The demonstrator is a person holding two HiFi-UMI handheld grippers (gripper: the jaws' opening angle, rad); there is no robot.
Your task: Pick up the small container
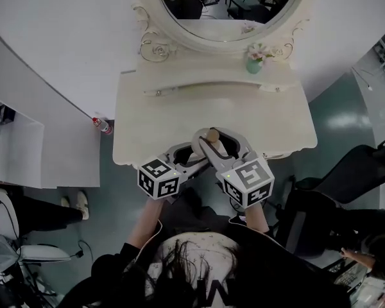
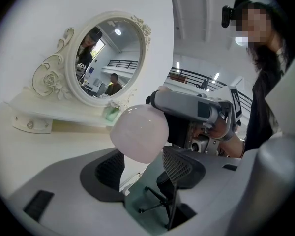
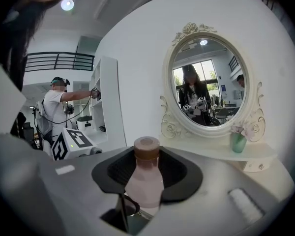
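Note:
The small container (image 3: 145, 181) is a pale pink bottle with a brown cap. It stands upright between the pads of my right gripper (image 3: 146, 183), which press on both its sides. In the head view the small container (image 1: 212, 138) is held just above the front edge of the white dressing table (image 1: 147, 114), with the right gripper (image 1: 226, 151) and the left gripper (image 1: 191, 154) meeting round it. In the left gripper view its rounded pink end (image 2: 139, 133) sits at the tips of the left gripper (image 2: 142, 163). Whether those pads press on it is unclear.
An oval mirror (image 1: 228, 8) in an ornate white frame stands at the back of the table, with a small green vase of flowers (image 1: 255, 59) beside it. White shelving (image 1: 25, 146) stands to the left and a dark office chair (image 1: 346, 178) to the right. Another person (image 3: 54, 107) works in the background.

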